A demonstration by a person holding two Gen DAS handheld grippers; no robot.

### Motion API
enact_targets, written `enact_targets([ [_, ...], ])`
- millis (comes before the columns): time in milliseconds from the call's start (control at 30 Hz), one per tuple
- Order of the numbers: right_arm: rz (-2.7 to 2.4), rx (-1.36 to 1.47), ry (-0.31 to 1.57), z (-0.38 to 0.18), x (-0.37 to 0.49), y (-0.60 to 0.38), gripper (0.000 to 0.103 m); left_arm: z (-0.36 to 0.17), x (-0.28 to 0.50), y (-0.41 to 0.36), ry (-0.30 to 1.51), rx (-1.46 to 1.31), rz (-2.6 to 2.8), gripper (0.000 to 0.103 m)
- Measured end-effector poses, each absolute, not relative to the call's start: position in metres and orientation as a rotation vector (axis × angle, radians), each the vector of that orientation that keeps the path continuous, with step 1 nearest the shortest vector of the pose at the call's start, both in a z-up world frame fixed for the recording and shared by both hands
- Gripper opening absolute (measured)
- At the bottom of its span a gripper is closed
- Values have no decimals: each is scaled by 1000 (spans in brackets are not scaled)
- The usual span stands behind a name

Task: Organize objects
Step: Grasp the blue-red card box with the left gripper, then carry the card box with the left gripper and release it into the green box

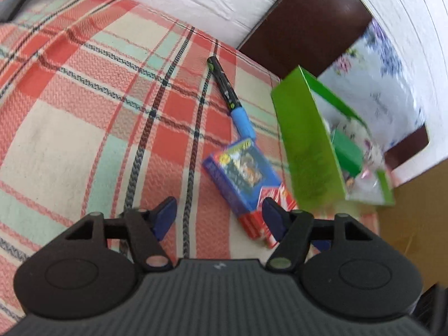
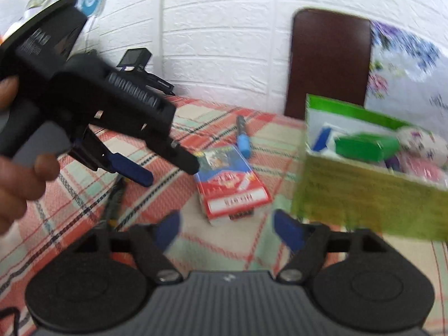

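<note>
Bright, even daylight; shadows soft and faint. Fisheye curvature bends the wall lines toward every edge. Motion blur smears the green box (image 2: 372,193) at three o'clock; centre stays fairly sharp.

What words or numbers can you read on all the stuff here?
No text here reads clearly.
Red and blue card box: print on its white label and red face, too blurred to read.
Green box: faint lines of print on its front, too blurred.
Left tongs: pale lettering on the black body, too blurred.
Marker pen: green marks on the barrel, too small to read.
</note>
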State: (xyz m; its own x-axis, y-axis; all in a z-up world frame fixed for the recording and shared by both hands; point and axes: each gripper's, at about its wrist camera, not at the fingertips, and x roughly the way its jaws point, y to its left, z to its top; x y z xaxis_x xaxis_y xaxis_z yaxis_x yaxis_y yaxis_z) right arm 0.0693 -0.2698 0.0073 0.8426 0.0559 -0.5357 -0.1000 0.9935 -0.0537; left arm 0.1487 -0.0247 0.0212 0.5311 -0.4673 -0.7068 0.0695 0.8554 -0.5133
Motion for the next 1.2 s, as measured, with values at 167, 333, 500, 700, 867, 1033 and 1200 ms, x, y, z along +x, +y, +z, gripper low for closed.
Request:
enact_targets([
  [167, 96, -99, 600, 3, 104, -269, 87, 21, 168, -39, 987, -443, -354, 68],
  [333, 115, -30, 646, 1, 128, -278, 62, 18, 176, -38, 974, -458, -346, 39],
  [500, 105, -18, 568, 13, 104, -272, 61, 40, 152, -26, 926, -486, -365, 32],
  [700, -7, -72, 357, 51, 70, -278, 60, 98, 145, -61, 774, -397, -466, 32],
  [867, -128, -36, 325, 66, 72, -327, 60, 110, 175, -123, 770, -319, -568, 32],
  [1033, -236, 41, 360, 65, 88, -384, 61, 105, 212, -185, 800, -238, -621, 34],
  [1200, -361, 82, 366, 57, 97, -415, 76, 99, 221, -201, 783, -174, -545, 50],
])
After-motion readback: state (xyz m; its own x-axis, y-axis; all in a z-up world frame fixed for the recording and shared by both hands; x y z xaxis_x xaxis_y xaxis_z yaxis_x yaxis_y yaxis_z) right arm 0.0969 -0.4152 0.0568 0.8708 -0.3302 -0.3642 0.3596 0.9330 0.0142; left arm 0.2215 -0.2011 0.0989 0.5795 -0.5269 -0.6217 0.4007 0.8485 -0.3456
